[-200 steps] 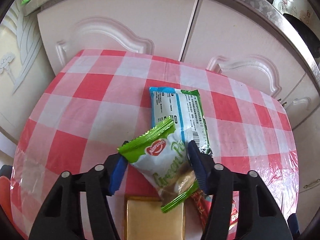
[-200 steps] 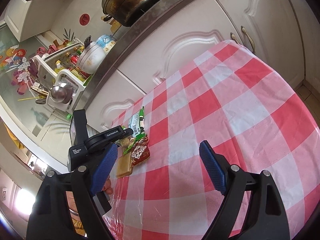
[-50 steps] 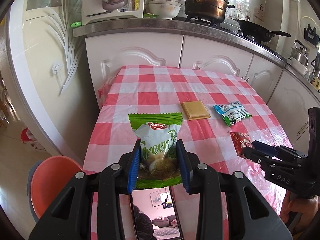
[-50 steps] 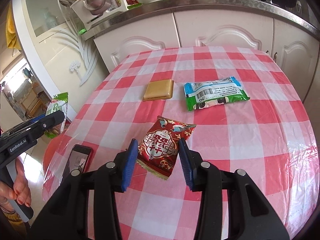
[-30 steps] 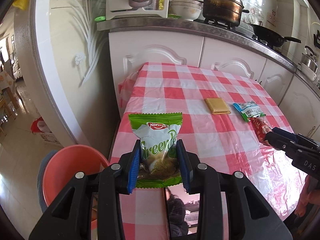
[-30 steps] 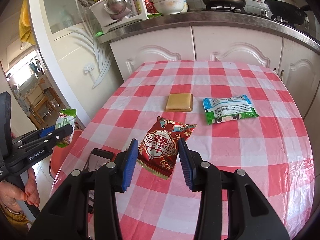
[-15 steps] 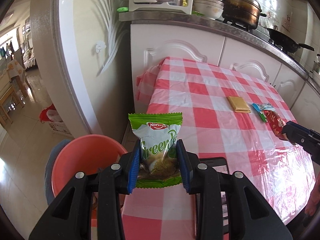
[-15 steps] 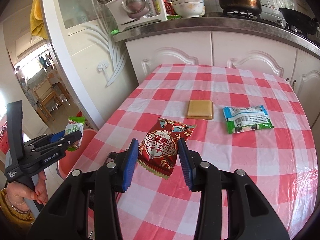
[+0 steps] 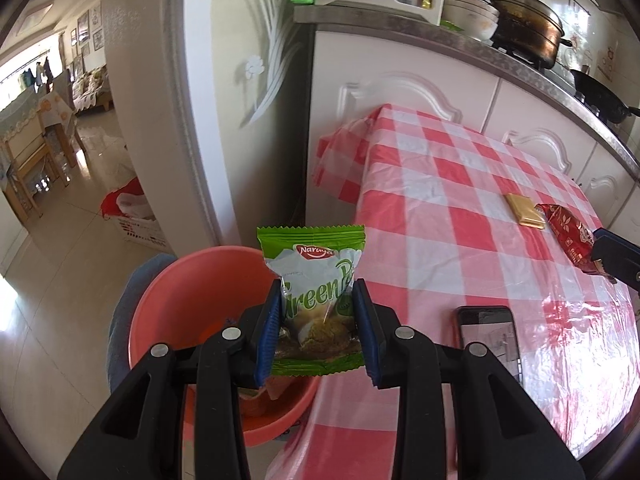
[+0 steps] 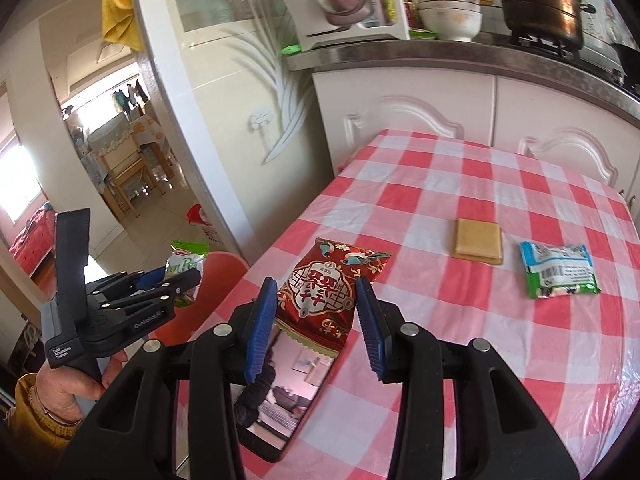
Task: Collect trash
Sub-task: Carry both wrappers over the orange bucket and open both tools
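Note:
My left gripper [image 9: 318,322] is shut on a green snack packet [image 9: 314,280] and holds it over the orange basin [image 9: 192,300] beside the table. My right gripper [image 10: 316,320] is shut on a red snack packet [image 10: 324,292] and holds it above the red-checked table [image 10: 460,312]. The red packet also shows in the left wrist view [image 9: 568,236], and the left gripper [image 10: 182,276] with the green packet [image 10: 184,266] shows in the right wrist view. A tan square packet [image 10: 478,241] and a blue-green packet [image 10: 558,268] lie on the table.
A black phone [image 9: 490,338] lies near the table's front edge. The basin stands on a blue-grey stool [image 9: 120,320]. White cabinets [image 9: 400,92] and a counter with a pot [image 9: 524,28] are behind the table. A white pillar [image 9: 168,100] is to the left.
Both grippers have swung left with their packets. The left gripper now holds the green packet over the orange basin, which fills more of the view.

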Tool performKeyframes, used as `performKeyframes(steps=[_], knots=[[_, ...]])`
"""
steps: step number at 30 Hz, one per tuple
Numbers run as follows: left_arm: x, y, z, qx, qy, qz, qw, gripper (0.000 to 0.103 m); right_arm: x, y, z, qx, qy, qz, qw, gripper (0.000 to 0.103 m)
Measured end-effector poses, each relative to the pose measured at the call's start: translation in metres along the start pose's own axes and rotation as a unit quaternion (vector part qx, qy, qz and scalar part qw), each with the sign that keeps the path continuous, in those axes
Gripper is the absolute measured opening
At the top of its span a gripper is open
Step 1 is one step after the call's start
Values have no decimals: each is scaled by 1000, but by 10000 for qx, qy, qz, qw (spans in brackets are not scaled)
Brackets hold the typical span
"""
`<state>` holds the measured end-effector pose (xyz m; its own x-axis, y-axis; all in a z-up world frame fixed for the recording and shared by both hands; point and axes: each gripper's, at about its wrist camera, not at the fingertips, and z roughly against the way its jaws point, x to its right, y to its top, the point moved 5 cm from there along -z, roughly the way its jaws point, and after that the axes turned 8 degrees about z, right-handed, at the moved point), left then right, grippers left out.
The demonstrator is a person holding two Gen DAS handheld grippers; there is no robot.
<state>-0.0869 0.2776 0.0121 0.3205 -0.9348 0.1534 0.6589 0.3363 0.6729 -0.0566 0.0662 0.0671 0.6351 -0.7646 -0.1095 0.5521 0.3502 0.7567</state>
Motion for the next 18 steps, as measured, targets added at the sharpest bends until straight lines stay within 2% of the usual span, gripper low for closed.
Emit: performKeyframes(steps=[18], knots=[[-80,-6,-15,-124,509,618,9967,36,-87,36,-51,-240,797,744,9938,42]])
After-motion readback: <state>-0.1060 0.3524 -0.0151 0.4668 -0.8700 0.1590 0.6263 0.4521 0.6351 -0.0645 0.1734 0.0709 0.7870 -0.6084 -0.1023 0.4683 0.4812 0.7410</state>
